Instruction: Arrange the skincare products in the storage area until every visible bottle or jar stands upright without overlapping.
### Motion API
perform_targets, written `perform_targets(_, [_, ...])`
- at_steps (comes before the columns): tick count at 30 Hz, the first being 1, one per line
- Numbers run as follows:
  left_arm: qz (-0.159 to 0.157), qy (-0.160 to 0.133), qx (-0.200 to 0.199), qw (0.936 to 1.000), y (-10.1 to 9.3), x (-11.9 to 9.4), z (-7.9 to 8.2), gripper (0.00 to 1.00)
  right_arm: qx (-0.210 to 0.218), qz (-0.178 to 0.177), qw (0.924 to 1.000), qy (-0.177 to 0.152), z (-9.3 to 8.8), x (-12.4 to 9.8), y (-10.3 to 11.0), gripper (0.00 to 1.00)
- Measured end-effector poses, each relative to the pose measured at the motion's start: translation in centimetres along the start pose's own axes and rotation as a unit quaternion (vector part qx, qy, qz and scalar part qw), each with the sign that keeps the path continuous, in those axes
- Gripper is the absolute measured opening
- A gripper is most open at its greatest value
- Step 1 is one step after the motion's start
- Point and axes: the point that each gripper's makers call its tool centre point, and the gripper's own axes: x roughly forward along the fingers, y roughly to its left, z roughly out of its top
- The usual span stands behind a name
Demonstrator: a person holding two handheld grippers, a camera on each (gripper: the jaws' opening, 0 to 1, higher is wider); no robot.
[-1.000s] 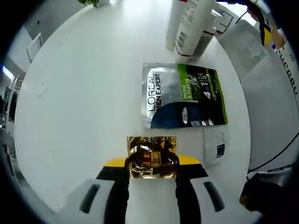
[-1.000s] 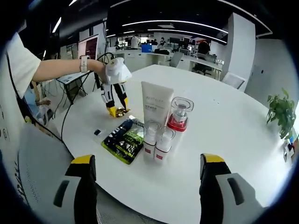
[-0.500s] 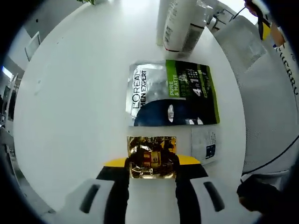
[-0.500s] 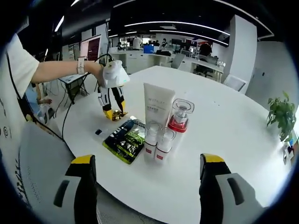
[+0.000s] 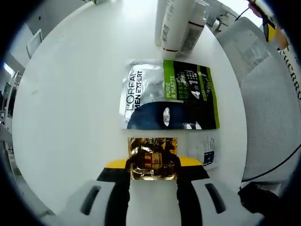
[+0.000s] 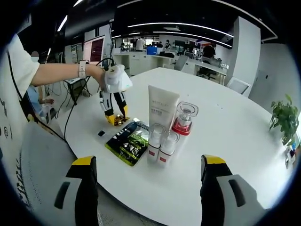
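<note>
My left gripper [image 5: 153, 165] is shut on a crumpled gold foil sachet [image 5: 153, 149], low over the white round table [image 5: 75, 94]. Just beyond it lies a flat L'Oreal Men Expert sachet [image 5: 169, 94], and white bottles [image 5: 176, 23] stand behind that. In the right gripper view, a tall white tube [image 6: 162, 106], a clear red-based bottle [image 6: 184, 117] and two small red-banded bottles [image 6: 160, 143] stand upright together. The green sachet [image 6: 129, 142] lies in front of them, with the left gripper [image 6: 114, 101] at its far end. My right gripper [image 6: 148, 188] hangs open off the table's near edge.
A small white sample packet [image 5: 207, 151] lies flat beside the gold sachet. A grey mesh chair [image 5: 263, 70] stands close to the table edge. A potted plant [image 6: 284, 117] sits at the table's far right. Bare tabletop [image 6: 225, 136] stretches to the right of the bottles.
The left gripper has carried the gold sachet closer to the L'Oreal sachet and the bottle group. The right gripper has stayed still and open.
</note>
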Motion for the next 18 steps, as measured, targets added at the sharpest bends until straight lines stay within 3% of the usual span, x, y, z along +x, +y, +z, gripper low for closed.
perform_targets(7, [0.000,-0.010,0.002,0.9999,-0.59,0.03,0.54,0.34,0.002,-0.002,1.0000,-0.001,-0.02,-0.07,-0.07,0.91])
perform_targets(11, [0.012,-0.004,0.016,0.9998,-0.64,0.11,0.36,0.34,0.003,-0.002,1.0000,-0.002,-0.07,-0.07,-0.10,0.91])
perform_targets(13, [0.019,-0.011,0.001,0.9998,-0.38,0.18,0.46,0.34,0.003,-0.001,1.0000,-0.001,-0.12,-0.07,-0.07,0.91])
perform_targets(18, [0.032,-0.016,0.007,0.9993,-0.69,0.16,0.50,0.34,0.003,0.000,1.0000,-0.003,-0.15,-0.10,-0.03,0.91])
